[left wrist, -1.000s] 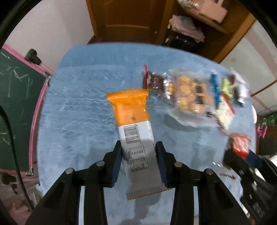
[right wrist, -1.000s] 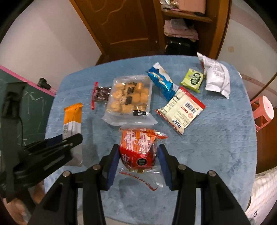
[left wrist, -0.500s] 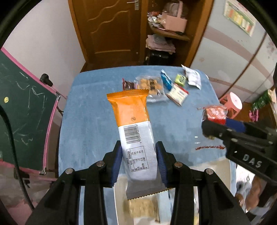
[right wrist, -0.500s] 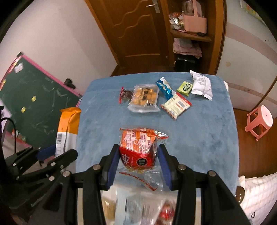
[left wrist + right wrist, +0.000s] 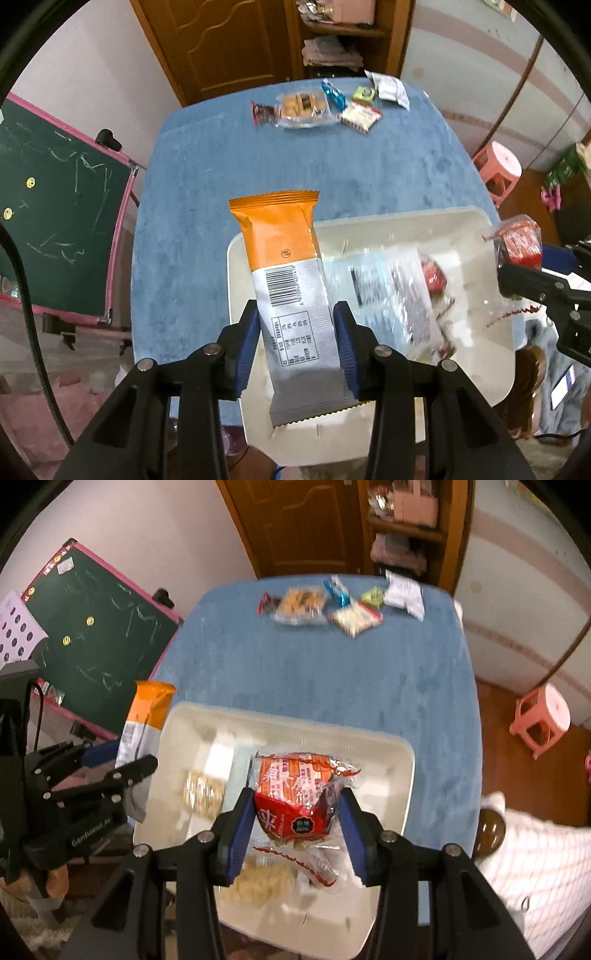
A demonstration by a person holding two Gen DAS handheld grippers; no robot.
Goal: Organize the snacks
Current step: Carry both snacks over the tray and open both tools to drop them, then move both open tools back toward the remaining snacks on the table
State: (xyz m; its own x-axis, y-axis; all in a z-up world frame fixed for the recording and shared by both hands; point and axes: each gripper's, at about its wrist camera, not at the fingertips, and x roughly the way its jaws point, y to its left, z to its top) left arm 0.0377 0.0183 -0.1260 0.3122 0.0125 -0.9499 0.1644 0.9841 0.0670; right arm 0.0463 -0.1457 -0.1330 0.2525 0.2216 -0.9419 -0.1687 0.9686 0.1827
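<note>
Left wrist: orange packet overhanging tray rim, probably clear.

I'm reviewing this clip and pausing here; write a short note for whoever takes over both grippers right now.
Left gripper: shut on the orange-and-silver snack bar, held over the white tray's left end.
Right gripper: shut on the red snack pack, also above the tray.
Done: a few snacks already lie in the tray.
Left: release both, then fetch the snack pile at the far edge of the blue table.
</note>
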